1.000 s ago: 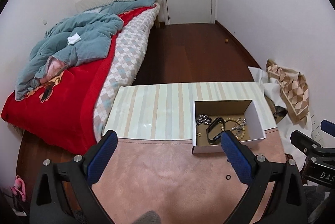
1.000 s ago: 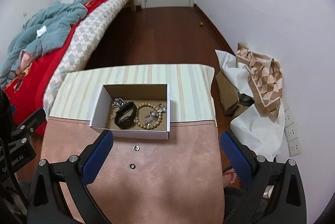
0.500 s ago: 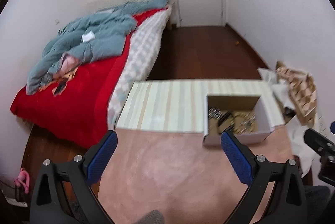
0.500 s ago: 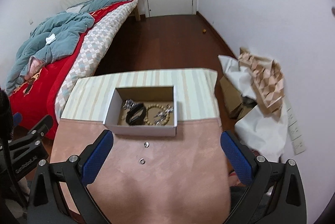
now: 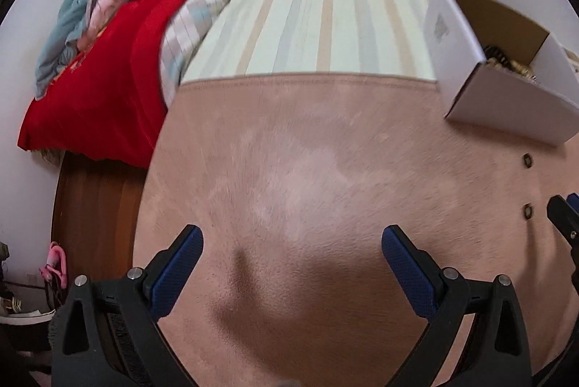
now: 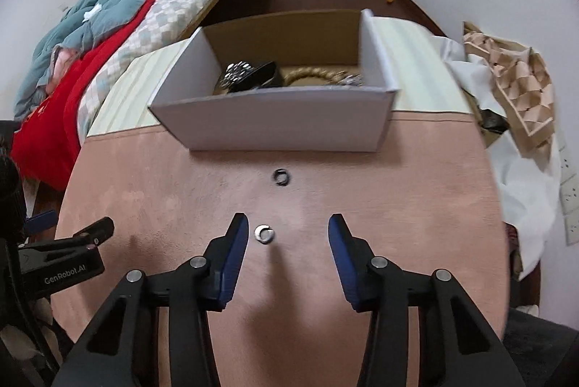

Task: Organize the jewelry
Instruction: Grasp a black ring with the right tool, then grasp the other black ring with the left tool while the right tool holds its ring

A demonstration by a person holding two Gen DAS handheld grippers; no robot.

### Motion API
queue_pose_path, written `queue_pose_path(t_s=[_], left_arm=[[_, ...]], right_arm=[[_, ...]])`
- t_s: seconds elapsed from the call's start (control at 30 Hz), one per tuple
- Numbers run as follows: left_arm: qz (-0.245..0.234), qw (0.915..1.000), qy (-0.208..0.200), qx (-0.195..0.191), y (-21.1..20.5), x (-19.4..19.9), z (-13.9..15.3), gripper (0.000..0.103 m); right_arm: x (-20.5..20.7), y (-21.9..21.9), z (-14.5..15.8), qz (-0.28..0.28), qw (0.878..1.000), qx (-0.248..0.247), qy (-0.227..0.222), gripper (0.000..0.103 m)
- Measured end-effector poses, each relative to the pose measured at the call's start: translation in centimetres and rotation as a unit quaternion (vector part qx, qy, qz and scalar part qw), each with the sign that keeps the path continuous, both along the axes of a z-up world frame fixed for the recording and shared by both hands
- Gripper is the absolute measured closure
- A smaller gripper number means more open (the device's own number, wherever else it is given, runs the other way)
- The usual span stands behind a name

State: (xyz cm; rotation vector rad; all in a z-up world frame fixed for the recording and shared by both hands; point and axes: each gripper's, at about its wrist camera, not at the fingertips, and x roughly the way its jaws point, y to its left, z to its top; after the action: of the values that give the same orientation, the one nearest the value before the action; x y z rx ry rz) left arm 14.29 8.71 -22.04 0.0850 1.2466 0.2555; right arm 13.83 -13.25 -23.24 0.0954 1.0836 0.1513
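Observation:
A white cardboard box [image 6: 275,122] holds a black band [image 6: 258,79], a beaded bracelet [image 6: 311,75] and silver pieces. Two small rings lie on the pink cloth in front of it: a silver one [image 6: 264,234] and a dark one [image 6: 281,176]. My right gripper [image 6: 288,233] is open, low over the cloth, with the silver ring between its fingertips, close to the left finger. My left gripper [image 5: 291,242] is open and empty over bare pink cloth; the box [image 5: 506,112] and both rings [image 5: 527,211] lie to its right.
The table has a pink cloth [image 5: 307,169] in front and a striped cloth [image 5: 318,25] behind. A bed with a red blanket [image 5: 108,72] stands to the left. Crumpled paper and a patterned box [image 6: 514,75] lie on the floor to the right.
Both grippers have dropped down close to the table. The right gripper has narrowed and now straddles the silver ring. The left gripper has tilted down toward the bare cloth.

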Motion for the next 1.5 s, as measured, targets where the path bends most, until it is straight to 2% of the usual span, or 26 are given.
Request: queue_pose_path(t_s=[0.1,0.2,0.3,0.33,0.4,0.6,0.83,0.97,1.17,1.37,1.5], left_arm=[[0.000,1.0000,0.002,-0.005,0.2,0.1,-0.3,0.002],[-0.002,1.0000,0.002,-0.008,0.3,0.2,-0.4,0.002],[-0.003,1.0000,0.002,-0.009,0.5,0.2,-0.4,0.002],[-0.003,1.0000,0.002,-0.009,0.7,0.4,-0.4,0.002],[-0.003,1.0000,0.002,-0.007,0.7,0.2,-0.4,0.002],[-0.006,1.0000,0.002,-0.003,0.6,0.0,-0.2,0.002],[-0.021,0.9996,-0.005,-0.018,-1.1,0.1,0.5,0.002],[-0.045,0.9982,-0.010,-0.039,-3.6,0.7,0.9,0.002],[-0.084,0.9924,-0.010,-0.090,-8.5,2.3,1.2,0.003],[-0.118,0.9849,-0.016,-0.126,-12.9,3.6,0.7,0.003],[-0.133,0.9817,-0.018,-0.135,-14.7,4.3,0.4,0.012]], right_arm=[[0.3,1.2,-1.0,0.012,1.000,-0.007,-0.001,0.057],[0.3,2.1,-2.1,0.022,0.999,-0.023,0.007,0.070],[0.0,3.0,-2.5,0.034,0.998,-0.054,-0.009,0.073],[-0.1,3.3,-2.7,0.037,0.997,-0.067,-0.014,0.081],[-0.2,3.8,-2.8,0.045,0.996,-0.079,-0.023,0.090],[-0.2,3.3,-2.3,0.039,0.996,-0.078,-0.027,0.090],[-0.5,-1.3,0.2,-0.015,0.997,-0.065,-0.043,0.090],[-0.5,-5.6,1.0,-0.063,0.995,-0.063,-0.041,0.090],[-1.0,-11.4,0.0,-0.121,0.990,-0.062,-0.020,0.090],[-1.1,-13.7,-0.8,-0.148,0.987,-0.053,-0.012,0.090],[-1.2,-14.6,-0.8,-0.159,0.986,-0.049,-0.016,0.090]])
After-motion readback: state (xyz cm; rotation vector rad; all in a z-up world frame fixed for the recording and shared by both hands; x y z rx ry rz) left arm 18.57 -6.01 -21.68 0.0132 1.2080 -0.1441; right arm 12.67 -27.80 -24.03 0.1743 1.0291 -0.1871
